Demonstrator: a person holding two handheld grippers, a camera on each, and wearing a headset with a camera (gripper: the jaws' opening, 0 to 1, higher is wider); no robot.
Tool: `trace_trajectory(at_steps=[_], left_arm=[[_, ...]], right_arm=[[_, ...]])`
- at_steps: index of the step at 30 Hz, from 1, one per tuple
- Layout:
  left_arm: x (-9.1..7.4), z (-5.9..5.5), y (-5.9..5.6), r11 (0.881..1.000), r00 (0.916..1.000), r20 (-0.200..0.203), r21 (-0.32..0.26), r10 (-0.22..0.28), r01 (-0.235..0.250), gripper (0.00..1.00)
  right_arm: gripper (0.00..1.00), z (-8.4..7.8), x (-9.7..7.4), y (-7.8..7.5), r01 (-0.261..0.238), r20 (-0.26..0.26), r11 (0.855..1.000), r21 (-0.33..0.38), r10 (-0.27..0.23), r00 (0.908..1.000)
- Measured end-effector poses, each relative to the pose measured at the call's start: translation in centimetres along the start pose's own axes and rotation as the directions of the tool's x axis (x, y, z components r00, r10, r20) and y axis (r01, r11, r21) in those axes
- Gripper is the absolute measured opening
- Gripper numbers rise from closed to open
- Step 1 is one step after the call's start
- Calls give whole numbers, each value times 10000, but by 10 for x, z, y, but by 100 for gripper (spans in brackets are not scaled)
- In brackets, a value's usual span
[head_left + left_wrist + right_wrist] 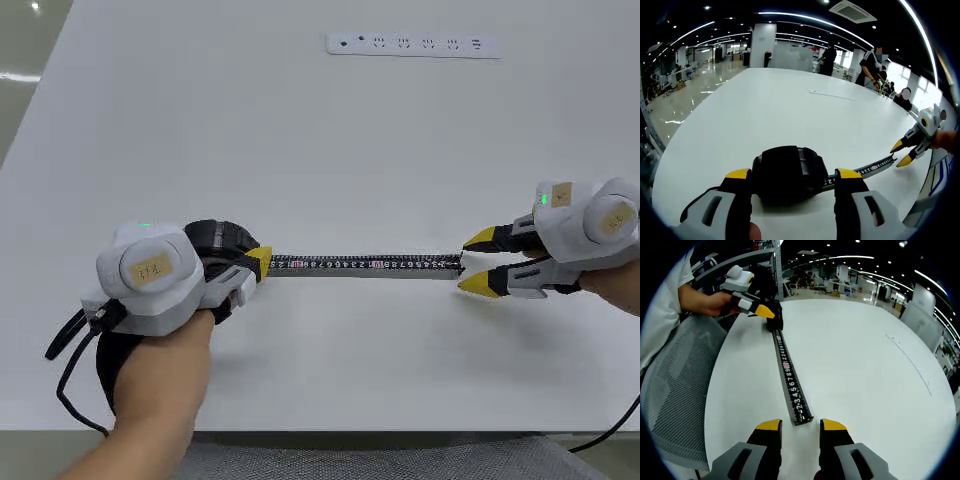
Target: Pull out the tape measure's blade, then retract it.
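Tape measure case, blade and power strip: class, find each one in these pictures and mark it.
Tape measure case (787, 172): left gripper view, middle of the black housing.
Blade (789, 377): right gripper view, printed face at mid-length.
Power strip (412, 45): head view, middle of its white top.

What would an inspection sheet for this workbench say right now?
Surface: white table, smooth and clean.
Job's things: tape measure at the left, its blade pulled out flat across the table.
Clutter: power strip near the far edge.
Grippers: left gripper shut on the tape measure; right gripper open, with the blade's end at its tips, not pinched.
Cables: black cable hangs off the left gripper; second cable at the lower right.
Surroundings: mesh chair, large bright hall, people far off.
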State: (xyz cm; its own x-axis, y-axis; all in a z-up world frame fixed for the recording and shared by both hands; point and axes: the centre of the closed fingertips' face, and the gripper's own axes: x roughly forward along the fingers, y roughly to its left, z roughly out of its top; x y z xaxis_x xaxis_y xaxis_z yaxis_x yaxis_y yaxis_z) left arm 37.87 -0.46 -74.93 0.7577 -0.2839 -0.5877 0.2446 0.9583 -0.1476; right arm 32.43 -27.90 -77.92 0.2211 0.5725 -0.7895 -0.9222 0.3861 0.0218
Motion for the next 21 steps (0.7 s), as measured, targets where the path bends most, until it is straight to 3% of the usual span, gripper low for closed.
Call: trace_trajectory(at_steps=[11,12,21], left_arm=[[1,0,4,9996,9998,-107,-206,173,-175,58],[1,0,4,9989,9999,-57,-444,152,-154,58],[4,-1,5,9992,9995,-182,-282,276,-281,58]], right_arm=[[25,2,8,-1,-147,-25,9999,-86,147,9999],[24,1,9,-1,-161,-62,9998,-132,161,9999],[23,1,12,-3,-272,-113,9994,-211,270,9996]])
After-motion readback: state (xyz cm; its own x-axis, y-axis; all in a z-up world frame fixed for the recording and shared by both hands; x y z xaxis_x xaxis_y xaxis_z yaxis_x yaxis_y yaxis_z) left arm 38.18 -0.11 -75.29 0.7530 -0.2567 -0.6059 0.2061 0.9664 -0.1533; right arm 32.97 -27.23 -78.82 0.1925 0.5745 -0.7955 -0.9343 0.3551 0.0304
